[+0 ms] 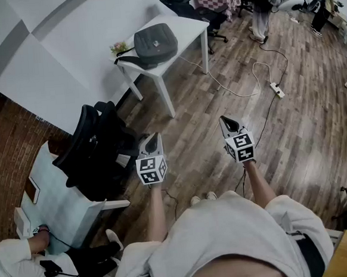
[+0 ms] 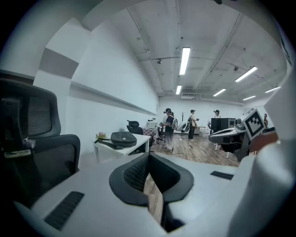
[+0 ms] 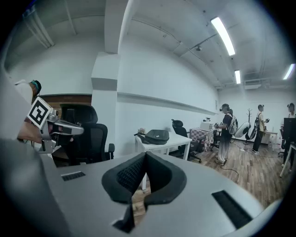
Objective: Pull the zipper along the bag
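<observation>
Both tools are up in the air here. The left gripper (image 1: 155,137) is clenched tight, pads pressed together with nothing between them, just a sliver of floorboard showing below the pads in its own view. Same story for the right gripper (image 1: 226,122): jaws fully together, empty. Both hover well short of the white table (image 1: 184,28), noses aimed toward it and tipped slightly downward, touching nothing.

Now the room, biggest first. The wooden floor (image 1: 218,101) spreads out on the near and right sides of the table. A black office chair (image 1: 96,141) sits near the table's left, closer to the person than the table is. On the table lies the bag (image 1: 155,43), grey, flat on the top toward the wall-side end, a dark strap trailing along the near edge. A white cable (image 1: 241,91) runs off from the table's right to a power strip (image 1: 277,90). Tiny flowers (image 1: 118,48) stand just beside the bag at the table's wall edge.

Hard to read: the zipper is too small to pick out in any view. The wearer's white shirt (image 1: 229,232) cuts off both upper arms. People (image 1: 261,2) stand beyond the table's far end.
</observation>
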{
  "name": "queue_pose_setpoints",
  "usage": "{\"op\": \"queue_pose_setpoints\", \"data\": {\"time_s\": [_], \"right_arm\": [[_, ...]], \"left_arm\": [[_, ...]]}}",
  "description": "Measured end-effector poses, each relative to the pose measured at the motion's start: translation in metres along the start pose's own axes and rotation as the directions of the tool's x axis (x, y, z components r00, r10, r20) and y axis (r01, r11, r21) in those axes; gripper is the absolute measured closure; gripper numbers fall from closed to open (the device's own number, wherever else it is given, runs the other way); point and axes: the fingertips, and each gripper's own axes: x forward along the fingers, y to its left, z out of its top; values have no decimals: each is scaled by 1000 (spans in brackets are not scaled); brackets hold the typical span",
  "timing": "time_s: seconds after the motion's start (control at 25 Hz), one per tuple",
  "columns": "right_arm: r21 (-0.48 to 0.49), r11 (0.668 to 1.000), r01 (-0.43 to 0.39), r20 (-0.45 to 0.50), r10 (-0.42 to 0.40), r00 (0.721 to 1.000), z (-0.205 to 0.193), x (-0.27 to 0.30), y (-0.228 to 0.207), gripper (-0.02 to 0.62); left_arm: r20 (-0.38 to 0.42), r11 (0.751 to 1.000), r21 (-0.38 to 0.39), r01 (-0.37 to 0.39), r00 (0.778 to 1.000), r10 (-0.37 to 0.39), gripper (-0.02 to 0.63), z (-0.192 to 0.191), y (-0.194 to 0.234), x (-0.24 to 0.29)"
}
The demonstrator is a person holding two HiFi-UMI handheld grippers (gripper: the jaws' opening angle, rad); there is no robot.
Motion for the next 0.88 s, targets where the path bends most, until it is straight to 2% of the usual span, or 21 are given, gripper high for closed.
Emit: {"op": "queue_pose_setpoints", "data": {"time_s": [0.48, 0.88], "right_arm": [[14, 999, -41, 3, 41, 999, -12, -6, -9, 583], [9, 999, -47, -10, 47, 999, -19, 24, -31, 583]], "left_arm": [[-6, 1000, 9, -9, 1000, 9, 580, 0, -22, 8], [-24, 1000, -8, -16, 1000, 16, 580, -12, -19, 45]]}}
